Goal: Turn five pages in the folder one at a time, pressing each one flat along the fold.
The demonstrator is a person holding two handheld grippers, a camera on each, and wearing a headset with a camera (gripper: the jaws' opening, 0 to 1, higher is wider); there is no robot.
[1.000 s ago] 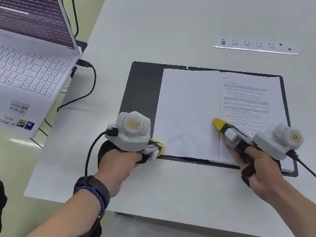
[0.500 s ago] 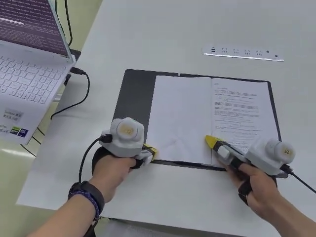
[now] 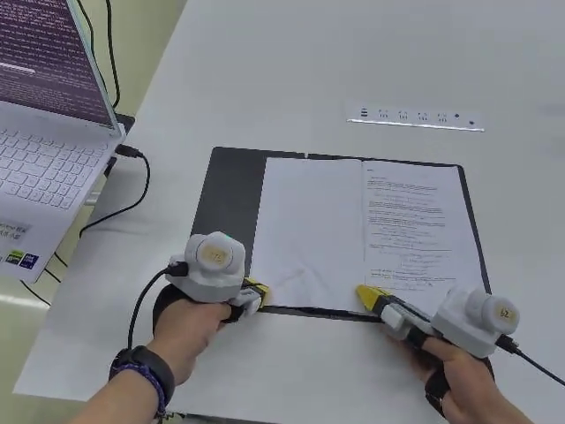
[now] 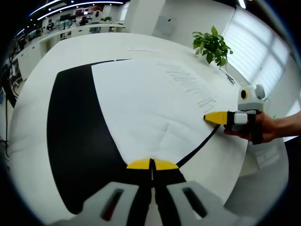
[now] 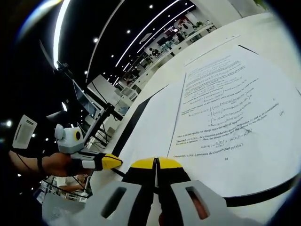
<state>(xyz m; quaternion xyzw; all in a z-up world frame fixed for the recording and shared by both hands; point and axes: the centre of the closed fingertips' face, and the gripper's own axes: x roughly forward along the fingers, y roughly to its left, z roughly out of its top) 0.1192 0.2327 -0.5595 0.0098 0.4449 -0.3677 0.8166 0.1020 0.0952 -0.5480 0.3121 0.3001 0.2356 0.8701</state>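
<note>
Right gripper is held with its yellow-tipped jaws closed together, and nothing is gripped between them. It is set at the near end of the fold, low over the near edge of the folder. Left gripper is likewise closed, with no paper seen between its jaws, and is placed at the near left corner of the blank page, where that page meets the black cover.

The folder is laid open on the white table, its fold running straight away from the person, from the near edge to the far edge. From the right gripper the fold is therefore laid out directly ahead, along the line of the jaws, so a press along it is judged to call for a push forward. The printed page, the next one to be turned, lies to the right of the fold, and its free edge is found on the far right side. The right gripper is plainly the nearer of the two to that edge; the left one is kept well apart from it, across the blank page.

Whether either pair of tips is actually touching paper cannot be made out. The near right corner of the folder is covered in the head view by the right gripper and the hand behind it. How many sheets lie under the printed page, and how many have been turned, cannot be told. The printed lines are too small to be read.
</note>
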